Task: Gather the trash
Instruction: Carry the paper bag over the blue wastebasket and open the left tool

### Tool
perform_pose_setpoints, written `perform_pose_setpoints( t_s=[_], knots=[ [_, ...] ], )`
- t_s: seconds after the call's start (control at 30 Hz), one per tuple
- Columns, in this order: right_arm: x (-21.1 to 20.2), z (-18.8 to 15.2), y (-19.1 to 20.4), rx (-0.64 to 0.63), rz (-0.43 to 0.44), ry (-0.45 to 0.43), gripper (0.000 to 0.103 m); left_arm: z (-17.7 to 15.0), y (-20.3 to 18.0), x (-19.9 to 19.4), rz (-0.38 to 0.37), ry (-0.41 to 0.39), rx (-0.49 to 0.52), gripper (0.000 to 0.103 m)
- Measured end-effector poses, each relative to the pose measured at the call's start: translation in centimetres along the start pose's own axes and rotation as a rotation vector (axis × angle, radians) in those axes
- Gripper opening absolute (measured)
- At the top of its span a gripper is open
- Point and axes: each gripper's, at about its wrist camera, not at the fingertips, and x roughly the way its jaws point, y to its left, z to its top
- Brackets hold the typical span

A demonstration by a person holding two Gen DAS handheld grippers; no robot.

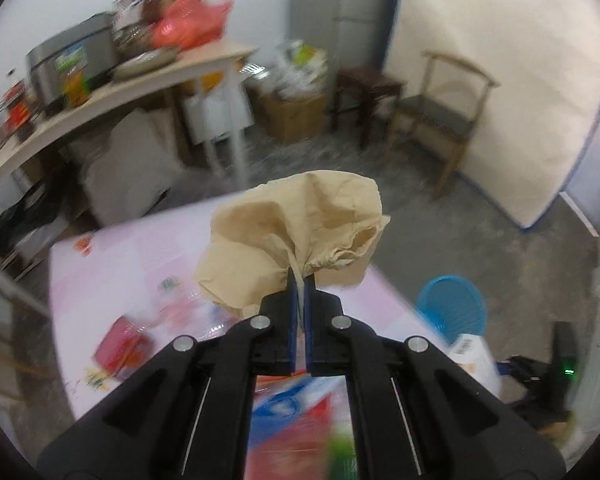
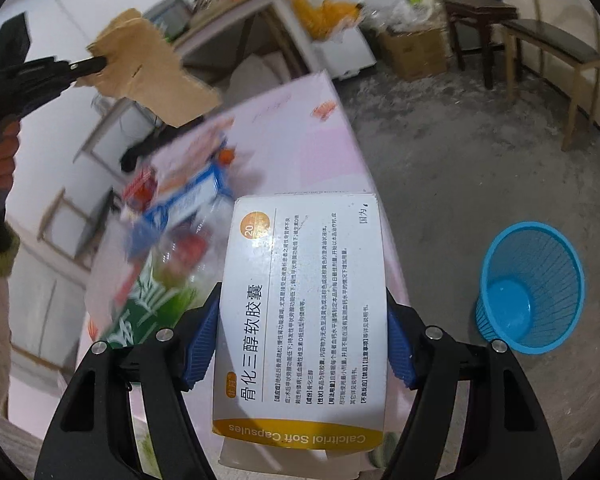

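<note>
My left gripper [image 1: 299, 280] is shut on a crumpled tan paper [image 1: 296, 236] and holds it above the pink table [image 1: 112, 264]. In the right wrist view the same left gripper [image 2: 100, 63] holds the tan paper [image 2: 144, 68] high at the upper left. My right gripper [image 2: 300, 312] is shut on a white and yellow medicine box [image 2: 304, 312] and holds it above the table's right edge [image 2: 356, 144]. A blue mesh trash basket stands on the floor to the right of the table [image 2: 530, 286], also in the left wrist view [image 1: 452, 306].
Wrappers, a red packet [image 1: 120, 346], a green-labelled clear bottle [image 2: 160, 292] and a blue-white packet [image 2: 188, 196] lie on the table. Behind are a cluttered desk [image 1: 112, 96], cardboard boxes [image 1: 296, 116], a stool and a wooden chair [image 1: 440, 116]. The floor is bare concrete.
</note>
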Motion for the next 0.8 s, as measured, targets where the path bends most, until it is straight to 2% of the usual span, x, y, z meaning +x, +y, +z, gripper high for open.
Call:
perform_pose_setpoints(
  t_s=[0.2,0.3,0.4,0.5,0.63,0.8],
  knots=[
    [-4.9,0.3,-5.1,0.135,-0.061,-0.136,0.069,1.9,-9.2,1.2,-0.195,-0.007,0.085,0.001],
    [-7.9,-0.6,-8.8,0.245,-0.106,-0.195,0.069,1.8,-15.0,3.4,-0.278,0.020,0.141,0.001],
    [-10.1,-2.2,-13.4,0.390,-0.142,-0.224,0.069,1.1,-21.1,6.9,-0.375,0.082,0.173,0.001],
    [-11.2,-3.8,-16.3,0.491,-0.173,-0.233,0.069,0.3,-25.4,11.0,-0.419,0.143,0.189,0.001],
    [-12.2,-6.4,-19.8,0.602,-0.204,-0.233,0.069,-1.5,-30.6,18.5,-0.458,0.288,0.170,0.001],
    [-12.6,-8.7,-22.2,0.676,-0.240,-0.218,0.069,-3.8,-34.9,25.9,-0.458,0.419,0.143,0.001]
  ],
)
